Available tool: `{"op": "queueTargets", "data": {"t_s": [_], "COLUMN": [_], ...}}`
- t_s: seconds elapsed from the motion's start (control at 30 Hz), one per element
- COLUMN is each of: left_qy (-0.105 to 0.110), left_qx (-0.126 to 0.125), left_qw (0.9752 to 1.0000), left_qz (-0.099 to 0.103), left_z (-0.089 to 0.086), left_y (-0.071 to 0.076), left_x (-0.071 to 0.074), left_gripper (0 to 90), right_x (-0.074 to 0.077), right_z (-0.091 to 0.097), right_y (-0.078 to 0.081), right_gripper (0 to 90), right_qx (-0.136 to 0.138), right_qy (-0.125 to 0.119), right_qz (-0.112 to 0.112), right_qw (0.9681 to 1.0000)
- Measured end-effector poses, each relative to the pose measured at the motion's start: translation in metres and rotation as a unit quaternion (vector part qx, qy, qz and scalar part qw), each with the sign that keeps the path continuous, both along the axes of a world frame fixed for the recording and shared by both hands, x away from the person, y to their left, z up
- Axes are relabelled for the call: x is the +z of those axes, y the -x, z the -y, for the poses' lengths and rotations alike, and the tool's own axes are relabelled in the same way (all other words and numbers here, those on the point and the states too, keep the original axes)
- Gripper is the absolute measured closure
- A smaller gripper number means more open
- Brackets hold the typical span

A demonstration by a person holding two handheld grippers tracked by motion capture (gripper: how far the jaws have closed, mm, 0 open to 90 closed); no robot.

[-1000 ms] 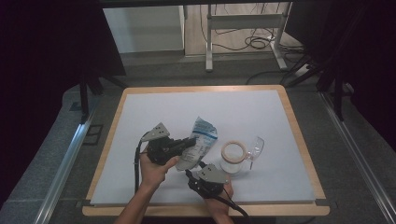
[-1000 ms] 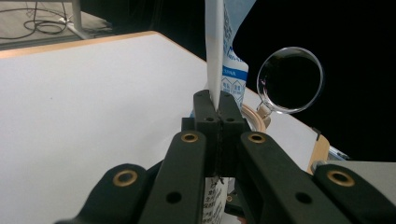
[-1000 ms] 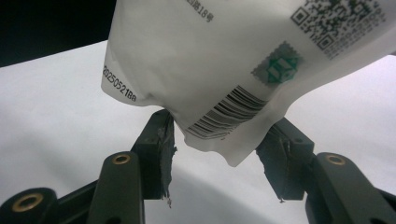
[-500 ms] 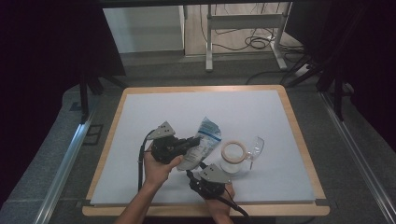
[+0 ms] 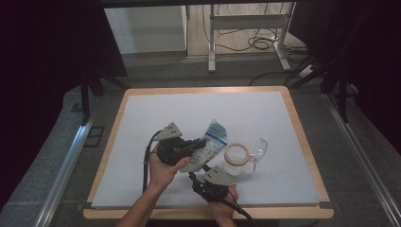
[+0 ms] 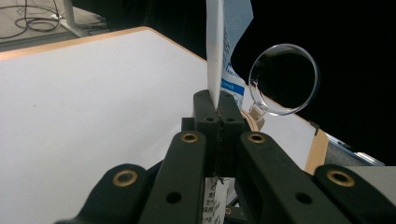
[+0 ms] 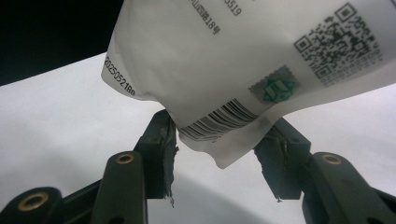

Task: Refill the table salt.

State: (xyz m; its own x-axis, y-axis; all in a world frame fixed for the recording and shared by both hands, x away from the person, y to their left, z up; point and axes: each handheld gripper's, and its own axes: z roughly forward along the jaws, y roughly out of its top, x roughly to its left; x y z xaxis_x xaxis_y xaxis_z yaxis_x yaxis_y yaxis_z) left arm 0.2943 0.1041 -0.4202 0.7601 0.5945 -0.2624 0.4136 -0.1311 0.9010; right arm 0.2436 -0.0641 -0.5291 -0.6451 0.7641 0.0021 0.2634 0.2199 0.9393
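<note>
Left gripper (image 6: 218, 109) fingers pinched on the pouch (image 5: 208, 144) edge, lifted over the table's (image 5: 142, 123) near-middle. Right gripper (image 7: 215, 158) fingers spread, pouch corner between them, no grip yet. Jar (image 5: 235, 160) just beside, lid (image 5: 259, 149) off. Opening and pouring likely remain.

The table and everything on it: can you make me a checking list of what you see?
Surface: white table top with a wooden rim, bare apart from the job's things.
Job's things: white and blue printed pouch held up off the table; clear jar standing beside it, its clear lid leaning at the far side.
Clutter: nothing seen.
Grippers: left tool shut on the pouch's edge; right tool open, jaws either side of the pouch's lower corner, not pressing.
Cables: black cable from each tool; loose cables on the floor beyond.
Surroundings: grey floor, metal stand legs, dark curtains.
</note>
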Motion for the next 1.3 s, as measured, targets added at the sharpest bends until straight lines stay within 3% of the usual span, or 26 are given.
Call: {"op": "queueTargets", "data": {"t_s": [0.53,1.3], "left_qy": [-0.009,-0.043], "left_qx": [-0.015,-0.016], "left_qw": [0.9998,0.9989], "left_qz": [-0.004,-0.006], "left_z": [0.011,0.025], "left_y": [-0.002,-0.010], "left_x": [0.006,0.011], "left_gripper": [90.0,90.0], "right_x": [0.000,0.000], "right_z": [0.005,0.007], "right_y": [0.001,-0.002], "right_gripper": [51.8,51.8], "right_qx": [0.004,0.004], "right_qy": [-0.014,-0.041], "right_qz": [0.010,-0.002], "right_qw": [0.9998,0.9991]}}
